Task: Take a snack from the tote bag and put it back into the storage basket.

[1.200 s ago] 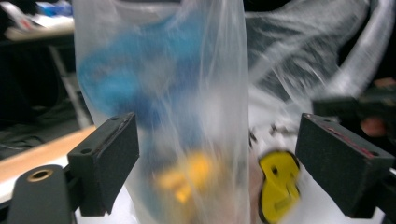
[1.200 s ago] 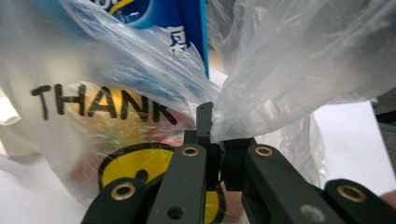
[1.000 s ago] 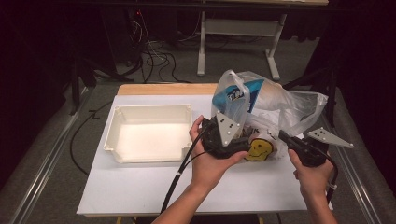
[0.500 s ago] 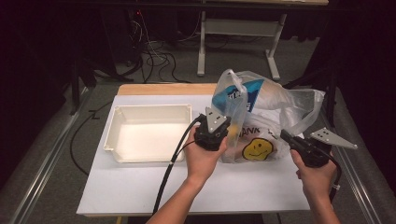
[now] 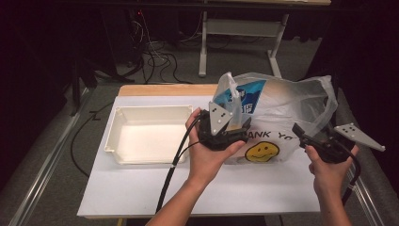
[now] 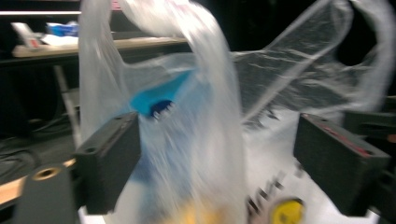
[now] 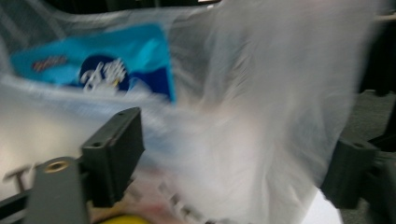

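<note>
Bag: thin translucent white plastic carrier bag (image 5: 282, 113) with a yellow smiley face and black lettering, sitting on the right half of the white table top (image 5: 141, 188), its handles standing up and its mouth loose.
Inside the bag: blue and white printed packet (image 5: 244, 96), upright, seen through the plastic near the bag's left handle.
Left gripper: black two-jaw gripper (image 5: 225, 134) with a grey three-cornered plate on top, held in the person's left hand (image 5: 207, 155) against the bag's front left side; its jaws have just been opening and stand wide apart, with a fold of the bag's handle hanging between them in the left gripper view, not pinched.
Right gripper: black two-jaw gripper (image 5: 301, 132) held in the right hand (image 5: 329, 167) just beside the bag's right edge; its jaws have just been opening and stand wide, with blurred bag plastic between them in the right gripper view, pads not pressing on it.
Tray: shallow cream rectangular plastic tray (image 5: 113, 136), left of the bag, apart from it.
</note>
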`<state>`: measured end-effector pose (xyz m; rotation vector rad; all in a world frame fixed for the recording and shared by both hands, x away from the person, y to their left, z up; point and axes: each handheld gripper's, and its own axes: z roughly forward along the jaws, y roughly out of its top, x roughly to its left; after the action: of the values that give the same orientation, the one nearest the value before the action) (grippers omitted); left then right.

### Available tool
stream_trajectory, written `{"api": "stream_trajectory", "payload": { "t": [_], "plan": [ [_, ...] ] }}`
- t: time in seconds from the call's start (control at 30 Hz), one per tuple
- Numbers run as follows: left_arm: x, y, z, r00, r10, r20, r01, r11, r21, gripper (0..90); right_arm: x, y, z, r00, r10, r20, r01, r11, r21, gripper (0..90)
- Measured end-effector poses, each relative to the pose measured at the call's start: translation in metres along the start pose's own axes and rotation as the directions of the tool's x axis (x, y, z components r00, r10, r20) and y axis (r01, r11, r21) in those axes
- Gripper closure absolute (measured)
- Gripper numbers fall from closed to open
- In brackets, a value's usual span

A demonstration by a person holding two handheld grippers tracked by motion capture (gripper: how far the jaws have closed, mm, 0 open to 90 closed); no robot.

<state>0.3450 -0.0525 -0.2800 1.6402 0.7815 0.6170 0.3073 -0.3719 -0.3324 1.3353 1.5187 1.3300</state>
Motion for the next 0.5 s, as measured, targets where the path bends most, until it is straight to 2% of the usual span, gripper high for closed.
{"api": "stream_trajectory", "payload": {
  "t": [0.1,0.17,0.23,0.33,0.37,0.4,0.47,0.5],
  "plan": [
    [0.005,0.01,0.009,0.9998,-0.021,0.006,0.021,0.9996,0.018,16.3,-0.007,0.014,-0.001,0.9998,0.02,0.004,-0.02,0.999,-0.025,14.8],
    [0.006,0.013,0.012,0.9999,-0.013,0.005,0.013,0.9998,0.013,23.0,-0.008,0.024,-0.001,0.9998,0.02,0.008,-0.02,0.999,-0.036,14.7],
    [0.009,0.013,0.014,0.9999,-0.008,-0.015,0.009,0.9997,0.022,38.3,-0.007,0.034,0.004,0.9998,-0.011,0.019,0.011,0.999,-0.034,14.8],
    [0.018,0.009,0.015,0.9995,-0.021,-0.024,0.022,0.9988,0.044,67.7,-0.005,0.046,0.016,0.9988,-0.044,0.022,0.044,0.999,0.001,16.8],
    [0.018,0.009,0.015,0.9995,-0.021,-0.024,0.022,0.9988,0.044,75.2,-0.005,0.049,0.021,0.9985,-0.046,0.031,0.045,0.999,0.018,21.8],
    [0.029,0.004,0.015,0.9974,-0.065,-0.031,0.067,0.9959,0.06,80.2,-0.005,0.05,0.026,0.9986,-0.048,0.023,0.048,0.998,0.028,29.6],
    [0.042,-0.002,0.017,0.993,-0.109,-0.044,0.113,0.9901,0.084,84.5,-0.005,0.051,0.036,0.998,-0.061,0.016,0.06,0.996,0.07,50.7],
    [0.042,-0.002,0.017,0.993,-0.109,-0.044,0.113,0.9901,0.084,85.1,-0.005,0.051,0.036,0.998,-0.061,0.016,0.06,0.996,0.07,50.7]
  ]
}}
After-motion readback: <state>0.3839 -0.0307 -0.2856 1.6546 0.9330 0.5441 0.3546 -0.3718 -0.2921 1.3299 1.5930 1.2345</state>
